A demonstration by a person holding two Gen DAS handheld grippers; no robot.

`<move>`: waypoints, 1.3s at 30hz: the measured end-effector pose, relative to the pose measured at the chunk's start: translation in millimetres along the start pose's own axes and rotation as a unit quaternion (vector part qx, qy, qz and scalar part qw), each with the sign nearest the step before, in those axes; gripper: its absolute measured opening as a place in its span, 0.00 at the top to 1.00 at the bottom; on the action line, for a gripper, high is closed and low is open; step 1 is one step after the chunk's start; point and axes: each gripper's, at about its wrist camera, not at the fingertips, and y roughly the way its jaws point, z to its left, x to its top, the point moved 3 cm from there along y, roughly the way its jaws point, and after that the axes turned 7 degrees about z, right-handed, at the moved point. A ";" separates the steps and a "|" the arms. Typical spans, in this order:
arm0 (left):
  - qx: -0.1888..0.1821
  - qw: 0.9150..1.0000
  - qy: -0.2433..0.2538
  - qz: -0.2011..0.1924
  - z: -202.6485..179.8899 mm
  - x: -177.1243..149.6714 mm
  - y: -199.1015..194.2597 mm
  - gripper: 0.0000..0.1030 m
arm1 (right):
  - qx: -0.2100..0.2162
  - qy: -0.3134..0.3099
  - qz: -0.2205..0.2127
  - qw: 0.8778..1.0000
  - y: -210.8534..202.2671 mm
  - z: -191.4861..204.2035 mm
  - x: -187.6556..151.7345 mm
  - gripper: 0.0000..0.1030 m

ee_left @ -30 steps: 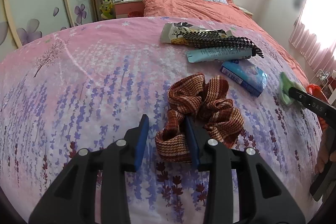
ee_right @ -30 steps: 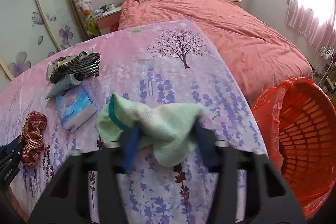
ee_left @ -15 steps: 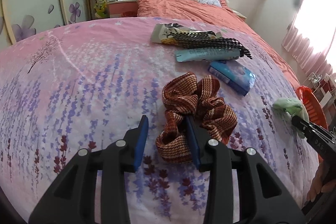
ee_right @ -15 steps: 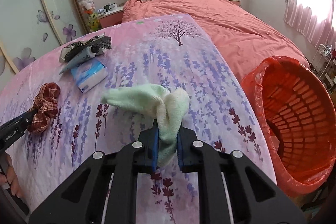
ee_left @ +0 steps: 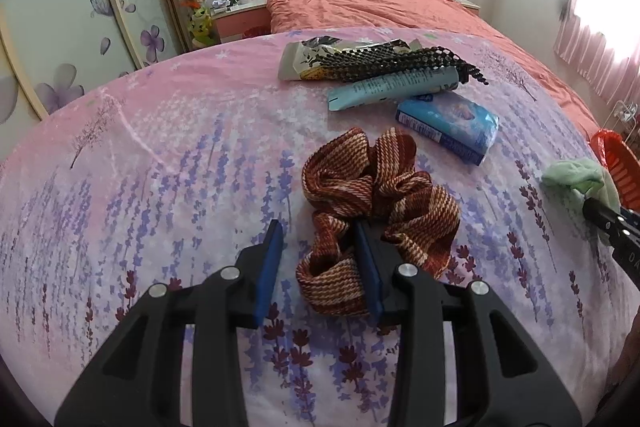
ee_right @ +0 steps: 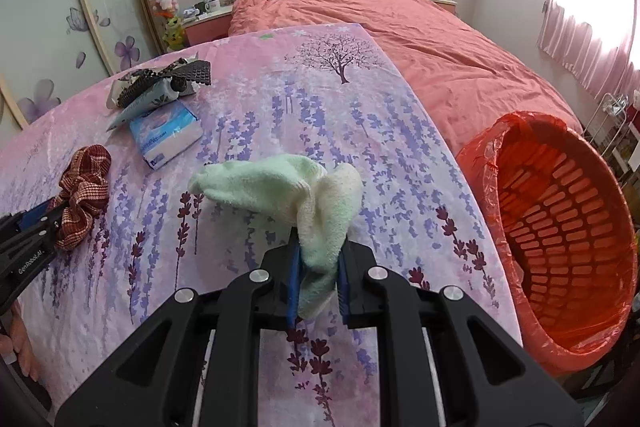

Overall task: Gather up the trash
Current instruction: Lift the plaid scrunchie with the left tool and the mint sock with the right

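Observation:
My right gripper (ee_right: 318, 255) is shut on a pale green cloth (ee_right: 288, 187) and holds it above the pink flowered bedspread (ee_right: 320, 99). The cloth also shows at the right of the left wrist view (ee_left: 576, 175). An orange laundry basket (ee_right: 568, 227) lined with a red bag stands to the right, off the bed's edge. My left gripper (ee_left: 316, 251) is open, its jaws either side of one fold of a red-brown striped scrunchie (ee_left: 376, 187) lying on the spread; it also shows in the right wrist view (ee_right: 82, 183).
Beyond the scrunchie lie a blue tissue pack (ee_left: 448, 123), a light blue tube (ee_left: 392, 87), a black mesh piece (ee_left: 400, 63) and a printed wrapper (ee_left: 304, 59). A second bed with a salmon cover (ee_right: 420, 39) and pillows stands behind. Wardrobe doors (ee_left: 80, 7) are at left.
My right gripper has closed on the green cloth and carried it up and right toward the orange basket. My left gripper has stayed open at the scrunchie.

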 end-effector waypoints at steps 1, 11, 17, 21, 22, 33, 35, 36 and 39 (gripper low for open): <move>-0.005 1.000 -0.004 0.001 2.0 -0.2 0.0 0.61 | 0.002 0.001 0.000 1.000 0.4 -0.3 -0.1 0.86; -0.002 1.000 -0.002 0.001 1.5 -0.4 0.0 0.60 | -0.002 -0.001 0.001 1.000 1.7 0.2 0.1 0.86; 0.000 1.000 -0.002 0.001 0.5 -0.2 0.2 0.60 | -0.007 -0.005 0.001 1.000 1.7 0.2 0.2 0.86; 0.005 1.000 -0.001 0.002 -0.8 0.2 0.9 0.59 | -0.024 -0.015 0.001 1.000 1.8 3.9 0.2 0.86; 0.005 1.000 -0.001 0.002 -0.5 0.4 1.1 0.59 | -0.023 -0.014 0.001 1.000 1.6 3.5 0.3 0.86; 0.001 1.000 -0.004 0.002 -0.7 0.8 1.2 0.58 | -0.019 -0.012 0.001 1.000 1.6 5.4 0.3 0.85; 0.001 1.000 -0.004 0.002 -0.6 0.9 1.1 0.58 | -0.019 -0.012 0.001 1.000 1.8 5.4 0.4 0.85; 0.002 1.000 -0.004 0.002 -0.6 0.9 1.2 0.58 | -0.019 -0.011 0.001 1.000 1.9 6.1 0.3 0.85; 0.005 1.000 -0.002 0.001 -1.1 0.7 1.0 0.58 | -0.018 -0.011 0.001 1.000 1.7 5.1 0.5 0.85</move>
